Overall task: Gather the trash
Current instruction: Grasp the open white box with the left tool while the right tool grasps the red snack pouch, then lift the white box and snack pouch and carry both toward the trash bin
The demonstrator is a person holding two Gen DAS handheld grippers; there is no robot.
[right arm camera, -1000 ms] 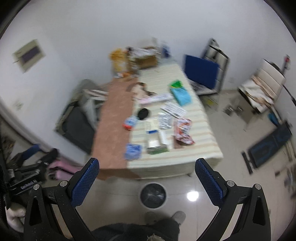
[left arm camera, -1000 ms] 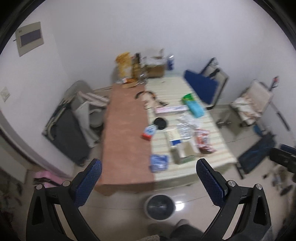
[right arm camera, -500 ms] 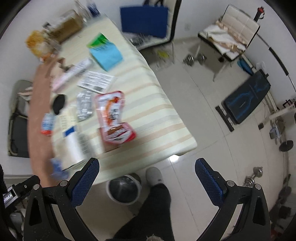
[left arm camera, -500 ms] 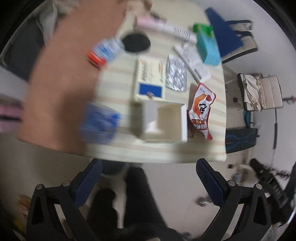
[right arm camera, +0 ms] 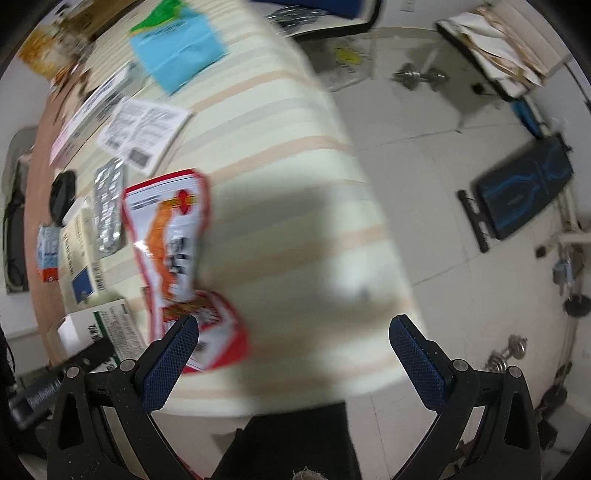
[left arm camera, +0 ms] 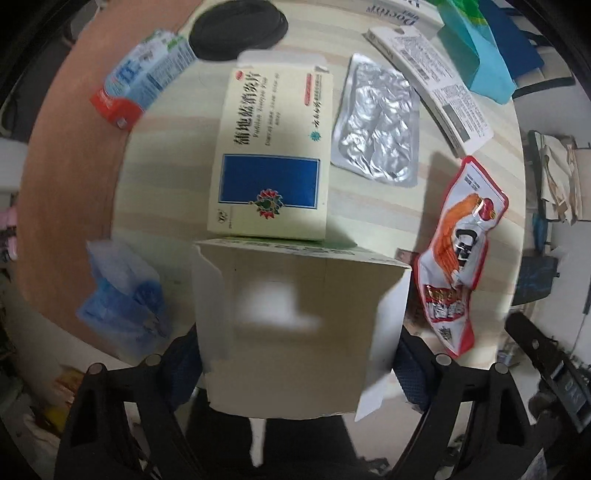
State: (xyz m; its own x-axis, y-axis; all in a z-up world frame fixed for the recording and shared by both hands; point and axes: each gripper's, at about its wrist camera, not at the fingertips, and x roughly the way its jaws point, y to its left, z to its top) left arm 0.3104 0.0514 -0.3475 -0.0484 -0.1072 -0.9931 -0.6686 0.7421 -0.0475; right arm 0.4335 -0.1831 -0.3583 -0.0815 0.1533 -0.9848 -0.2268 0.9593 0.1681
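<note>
Striped bench (right arm camera: 280, 155) crowded on left, bare toward right edge; open floor (right arm camera: 424, 177) beyond; left claw (left arm camera: 299, 365) closing astride open carton (left arm camera: 295, 332) at near edge, contact unclear; right claw (right arm camera: 295, 354) spread, empty, beside snack wrapper (right arm camera: 173, 251).

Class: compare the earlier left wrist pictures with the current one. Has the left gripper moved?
Yes. The left gripper has come down close to the table; its closing jaws now straddle the open white box.

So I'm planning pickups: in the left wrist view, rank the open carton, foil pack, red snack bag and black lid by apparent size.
1. Open carton, inflated by nearness.
2. Snack bag and foil pack: too close to rank.
3. Black lid.
</note>
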